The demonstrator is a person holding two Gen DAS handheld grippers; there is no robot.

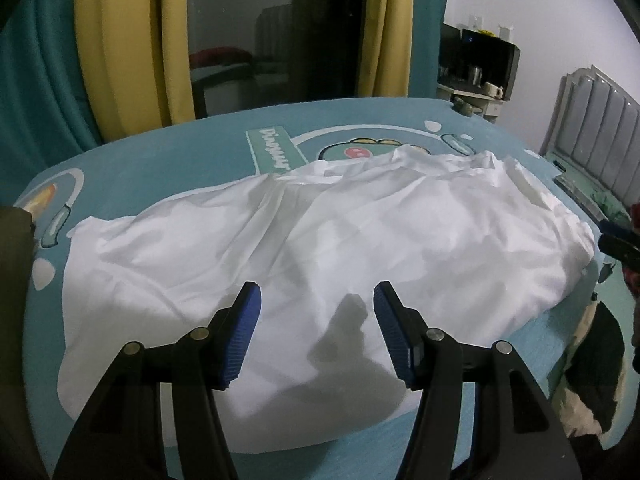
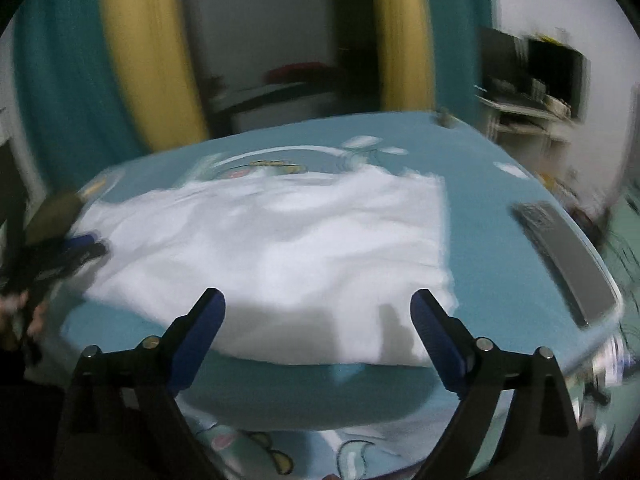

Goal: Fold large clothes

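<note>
A large white garment (image 1: 320, 248) lies spread and wrinkled across a blue bed sheet (image 1: 168, 160). It also shows in the right wrist view (image 2: 280, 248), blurred. My left gripper (image 1: 317, 294) is open and empty, just above the garment's near part. My right gripper (image 2: 318, 300) is open and empty, above the garment's near edge. The right gripper also shows at the right rim of the left wrist view (image 1: 618, 242). The left gripper shows blurred at the left of the right wrist view (image 2: 76, 250).
The bed sheet has a cartoon dinosaur print (image 1: 360, 148). A grey padded headboard (image 1: 596, 120) stands at the right. Yellow and teal curtains (image 1: 120, 40) hang behind the bed. A shelf with cups (image 1: 480, 76) stands at the back right. A dark and cream cloth (image 1: 596, 364) lies at the right.
</note>
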